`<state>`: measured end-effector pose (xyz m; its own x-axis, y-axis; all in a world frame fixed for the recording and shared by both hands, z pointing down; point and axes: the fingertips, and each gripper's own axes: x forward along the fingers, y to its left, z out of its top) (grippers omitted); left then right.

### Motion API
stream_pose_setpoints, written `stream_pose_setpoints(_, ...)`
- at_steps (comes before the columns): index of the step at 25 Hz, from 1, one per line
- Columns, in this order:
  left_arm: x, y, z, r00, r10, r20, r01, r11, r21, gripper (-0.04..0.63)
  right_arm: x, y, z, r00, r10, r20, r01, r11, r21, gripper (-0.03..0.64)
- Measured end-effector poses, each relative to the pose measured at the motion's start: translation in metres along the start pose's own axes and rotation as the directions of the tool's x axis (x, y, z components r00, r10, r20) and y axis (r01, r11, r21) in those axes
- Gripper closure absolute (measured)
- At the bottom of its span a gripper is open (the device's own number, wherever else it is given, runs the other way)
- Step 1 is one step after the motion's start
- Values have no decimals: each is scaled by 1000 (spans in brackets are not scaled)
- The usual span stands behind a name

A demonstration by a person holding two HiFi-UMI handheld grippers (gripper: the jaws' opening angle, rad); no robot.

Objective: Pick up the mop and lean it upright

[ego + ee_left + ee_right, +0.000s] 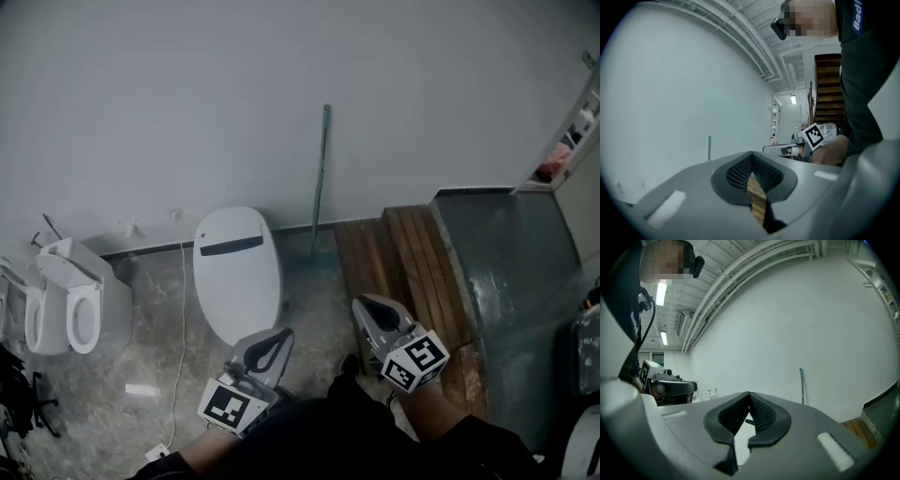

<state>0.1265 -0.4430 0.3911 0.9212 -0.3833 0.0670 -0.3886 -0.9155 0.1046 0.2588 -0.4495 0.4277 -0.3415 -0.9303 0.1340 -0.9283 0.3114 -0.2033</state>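
Observation:
The mop (321, 173) stands upright with its thin greenish pole leaning on the white wall and its foot on the floor by the wooden planks. It appears as a thin pole (709, 147) in the left gripper view and as a teal pole (801, 385) in the right gripper view. Both grippers are held close to the person's body, well short of the mop. The left gripper (275, 339) is shut with nothing in it, its tips (750, 154) meeting. The right gripper (368, 306) is also shut and empty, its tips (749, 394) touching.
A white toilet lid (236, 272) lies on the marbled floor ahead. White toilets (70, 305) stand at the left, with a thin cable (180, 328) running beside them. Wooden planks (403, 267) and a grey-green slab (511, 281) lie to the right.

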Motion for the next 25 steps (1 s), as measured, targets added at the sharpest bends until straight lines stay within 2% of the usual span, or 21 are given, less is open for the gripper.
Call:
stream_pose_setpoints(3, -18, -5, -3, 1000, -17, 4, 17, 1000, -8, 575, -10, 32, -1, 1000, 14, -1, -14, 1000, 4, 611)
stream_pose_setpoints(8, -31, -20, 2, 1000, -16, 22, 16, 1000, 7, 575, -29, 67, 11, 996, 86, 28, -85, 996, -20, 612)
stream_pose_setpoints(14, -20, -44, 16, 998, 41, 38, -41, 999, 8, 575, -55, 68, 13, 986, 167, 31, -166, 986, -14, 612)
stream_pose_setpoints(18, -4, -62, 15, 998, 58, 26, -58, 998, 3, 575, -73, 60, 14, 981, 187, 53, -187, 982, -8, 614)
stream_pose_setpoints(25, 4, -85, 11, 999, 51, 19, -51, 999, 2, 575, -88, 58, 11, 975, 216, 56, -214, 976, -39, 614)
